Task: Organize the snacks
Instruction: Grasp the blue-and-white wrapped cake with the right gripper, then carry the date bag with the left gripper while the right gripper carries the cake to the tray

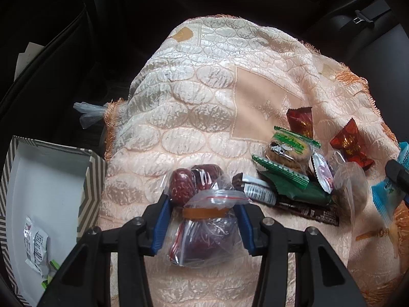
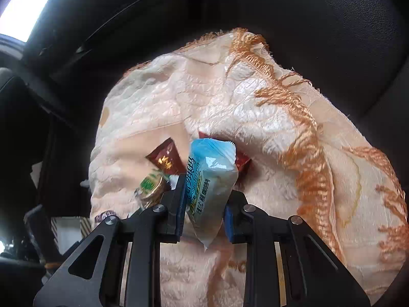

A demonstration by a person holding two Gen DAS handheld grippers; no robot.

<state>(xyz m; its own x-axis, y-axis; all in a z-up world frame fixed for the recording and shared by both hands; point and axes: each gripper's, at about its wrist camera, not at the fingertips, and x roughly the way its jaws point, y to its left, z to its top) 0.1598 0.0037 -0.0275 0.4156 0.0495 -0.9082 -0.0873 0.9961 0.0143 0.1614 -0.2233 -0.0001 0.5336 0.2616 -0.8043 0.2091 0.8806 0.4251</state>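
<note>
In the left wrist view the left gripper [image 1: 203,206] has its jaws pinching a clear zip bag of red dates [image 1: 204,220], the blue pads pressing on the bag's sides at its red zip line, with the bag lying on a peach quilted cloth [image 1: 194,117] that covers a rounded surface. Two more wrapped dates [image 1: 194,181] sit just beyond the bag at 12 o'clock. At 2 o'clock from it lies a heap of snacks: a green-wrapped biscuit [image 1: 288,148], a dark green packet [image 1: 296,186], a brown bar [image 1: 301,207] and two red candies [image 1: 350,145]. At 9 o'clock, off the cloth's edge, stands a box with a zigzag rim [image 1: 92,186], a white packet [image 1: 35,243] lying inside it. In the right wrist view the right gripper [image 2: 204,204] has its jaws closed on a light blue snack packet [image 2: 212,179], which stands tilted between the pads above the cloth, its lower tip hanging below them. Behind it, at 11 o'clock, a red candy and the green biscuit show on the cloth.
</note>
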